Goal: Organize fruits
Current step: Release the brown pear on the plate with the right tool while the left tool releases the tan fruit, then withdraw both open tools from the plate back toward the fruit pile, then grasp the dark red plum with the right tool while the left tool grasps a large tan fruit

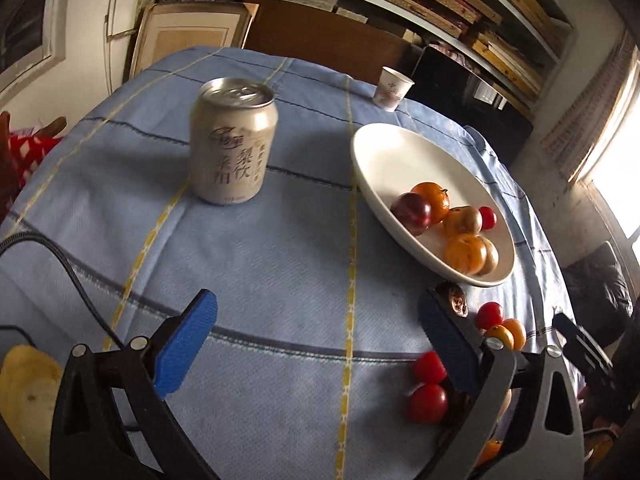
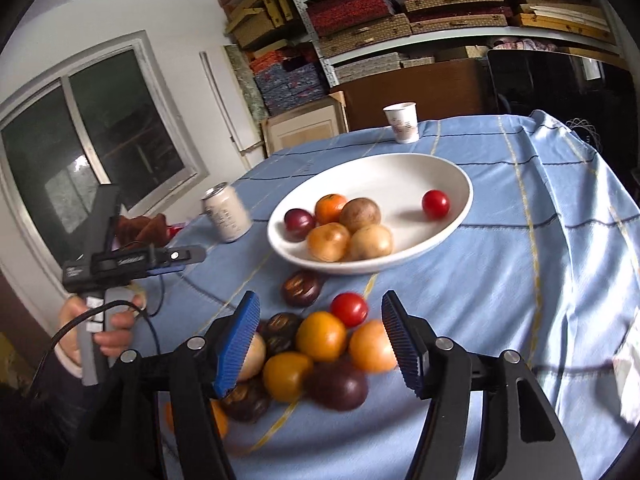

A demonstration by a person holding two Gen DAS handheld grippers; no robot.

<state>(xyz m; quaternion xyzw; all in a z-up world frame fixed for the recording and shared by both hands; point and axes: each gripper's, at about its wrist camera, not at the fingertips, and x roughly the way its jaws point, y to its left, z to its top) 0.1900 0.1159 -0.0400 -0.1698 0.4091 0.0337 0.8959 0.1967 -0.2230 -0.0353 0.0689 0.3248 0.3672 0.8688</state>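
Note:
A white plate (image 2: 384, 176) on the blue tablecloth holds several fruits: a dark plum (image 2: 299, 220), an orange (image 2: 330, 207), brownish and pale round ones, and a cherry tomato (image 2: 435, 204) apart on its right side. In front of it lies a loose pile (image 2: 321, 335) of oranges, tomatoes and dark wrinkled fruits. My right gripper (image 2: 320, 304) hovers open over this pile, its pads touching nothing. My left gripper (image 1: 316, 304) stands wide open over bare cloth, left of the plate (image 1: 400, 152). The loose tomatoes (image 1: 428, 402) lie just past its right finger.
A pale drink can (image 1: 232, 144) stands left of the plate. A paper cup (image 1: 391, 88) sits near the table's far edge. A black cable (image 1: 72, 264) trails over the cloth at the left. Shelves of boxes fill the wall behind.

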